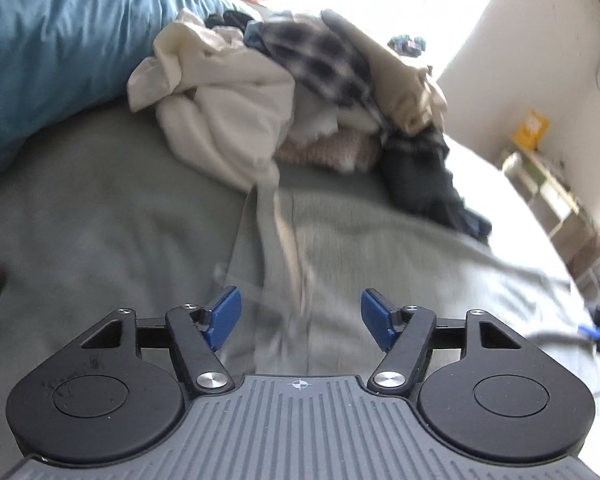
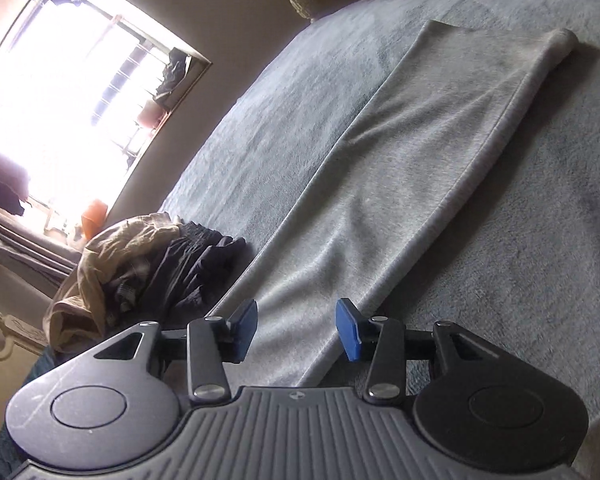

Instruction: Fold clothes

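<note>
Clothes wait in 2 places on the grey-green bed cover [image 1: 100, 216]: 1 long grey garment [image 2: 400, 184] lies flat and folded lengthwise across the cover, and a loose heap [image 1: 284, 92] sits beyond it near the head of the bed. In the right wrist view the grey garment runs as a narrow strip from just under the gripper away to the upper right, its far end rolled into a small tube; the left wrist view shows the same cloth blurred, stretching from the gripper toward the heap. A blue duvet [image 1: 48, 48] bulges along the left side of the bed, touching the heap's edge. The heap holds a cream garment [image 1: 220, 104] in front, a black-and-white checked piece [image 1: 324, 56] on top, a tan piece [image 1: 396, 80] to the right and a dark piece [image 1: 424, 176] trailing down onto the cover. A bright window [image 2: 68, 80] with bars stands behind the heap. The left gripper [image 1: 301, 318] hangs above the grey cloth with its blue pads [image 1: 225, 316] spread wide and nothing between them. The right gripper [image 2: 297, 329] is also parted, less widely, its blue pads [image 2: 350, 330] clear of the cloth edge below.
</note>
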A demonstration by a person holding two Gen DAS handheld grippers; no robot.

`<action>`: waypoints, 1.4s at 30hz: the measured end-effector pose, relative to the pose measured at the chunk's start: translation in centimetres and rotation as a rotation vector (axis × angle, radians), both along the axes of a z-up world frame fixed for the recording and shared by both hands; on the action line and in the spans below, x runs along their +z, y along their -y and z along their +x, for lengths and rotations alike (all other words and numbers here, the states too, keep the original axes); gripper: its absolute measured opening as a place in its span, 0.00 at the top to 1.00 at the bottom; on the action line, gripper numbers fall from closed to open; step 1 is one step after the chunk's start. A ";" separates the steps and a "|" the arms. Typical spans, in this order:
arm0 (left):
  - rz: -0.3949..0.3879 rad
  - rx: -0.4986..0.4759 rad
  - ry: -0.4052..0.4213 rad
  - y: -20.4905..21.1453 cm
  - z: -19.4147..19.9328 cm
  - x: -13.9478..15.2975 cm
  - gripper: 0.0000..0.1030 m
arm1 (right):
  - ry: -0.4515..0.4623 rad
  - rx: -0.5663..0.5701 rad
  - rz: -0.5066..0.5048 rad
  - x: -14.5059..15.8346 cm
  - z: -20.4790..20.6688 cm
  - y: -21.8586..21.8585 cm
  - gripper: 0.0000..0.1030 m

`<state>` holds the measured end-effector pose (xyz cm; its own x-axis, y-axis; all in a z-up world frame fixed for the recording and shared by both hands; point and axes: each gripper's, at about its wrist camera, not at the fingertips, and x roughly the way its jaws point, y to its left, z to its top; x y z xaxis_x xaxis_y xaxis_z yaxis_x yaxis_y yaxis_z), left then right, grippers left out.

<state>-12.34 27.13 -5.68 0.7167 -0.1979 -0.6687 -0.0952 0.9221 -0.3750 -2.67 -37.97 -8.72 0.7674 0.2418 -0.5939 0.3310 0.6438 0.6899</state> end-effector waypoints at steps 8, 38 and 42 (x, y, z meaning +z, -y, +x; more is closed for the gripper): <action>-0.167 -0.037 -0.204 2.4 -6.9 -4.3 0.32 | 0.076 -0.116 0.073 1.1 -7.8 4.3 0.54; -0.430 0.167 -0.254 2.4 -8.4 -10.2 0.97 | 0.078 -0.526 0.186 -0.7 -28.4 15.9 0.36; -0.422 0.182 -0.277 2.3 -8.2 -10.4 0.97 | -0.023 -0.530 0.237 -2.9 -27.6 16.9 0.36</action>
<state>-20.58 24.86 -16.05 0.5725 -0.3795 -0.7268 -0.3875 0.6559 -0.6477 -30.23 -54.86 -11.59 0.8075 -0.0429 -0.5884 0.5826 0.2149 0.7838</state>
